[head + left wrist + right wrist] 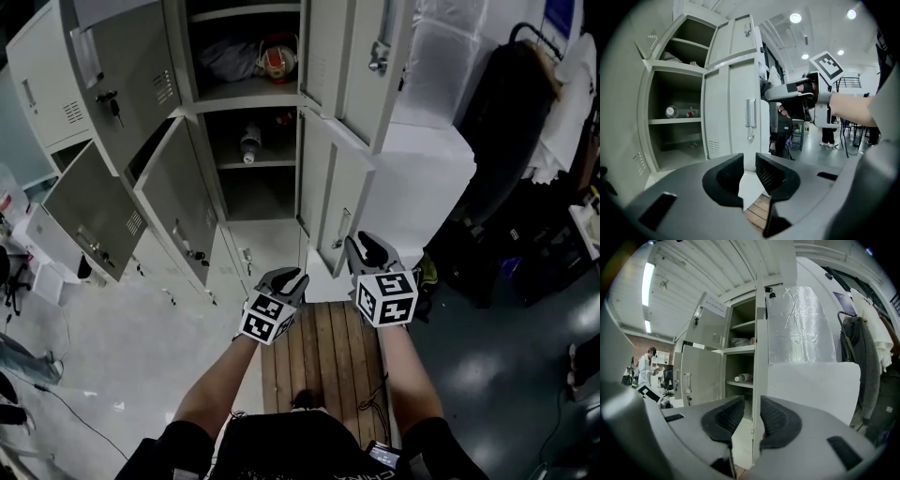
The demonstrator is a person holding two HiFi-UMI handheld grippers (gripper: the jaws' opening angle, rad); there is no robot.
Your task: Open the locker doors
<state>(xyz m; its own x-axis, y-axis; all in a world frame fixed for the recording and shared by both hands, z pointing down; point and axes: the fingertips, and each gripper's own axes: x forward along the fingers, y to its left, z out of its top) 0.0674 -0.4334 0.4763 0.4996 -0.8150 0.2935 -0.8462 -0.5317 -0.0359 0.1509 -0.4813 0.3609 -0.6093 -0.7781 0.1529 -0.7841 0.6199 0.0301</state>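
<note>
A grey-white bank of lockers (246, 112) stands ahead with several doors swung open. The lower right door (328, 187) hangs open edge-on, and its handle and key face the left gripper view (750, 115). A bottle (249, 143) lies on the shelf of the lower compartment. My left gripper (286, 277) hovers low before the lockers, open with nothing between its jaws (749, 171). My right gripper (367, 246) sits just right of that door's edge (761, 380), near its handle, open and holding nothing (752, 413).
I stand over a wooden pallet (319, 347). Left-hand doors (94, 211) jut out over the floor. A white wrapped block (422, 178) and dark coats on a rack (511, 103) crowd the right. A person (647, 364) stands far off.
</note>
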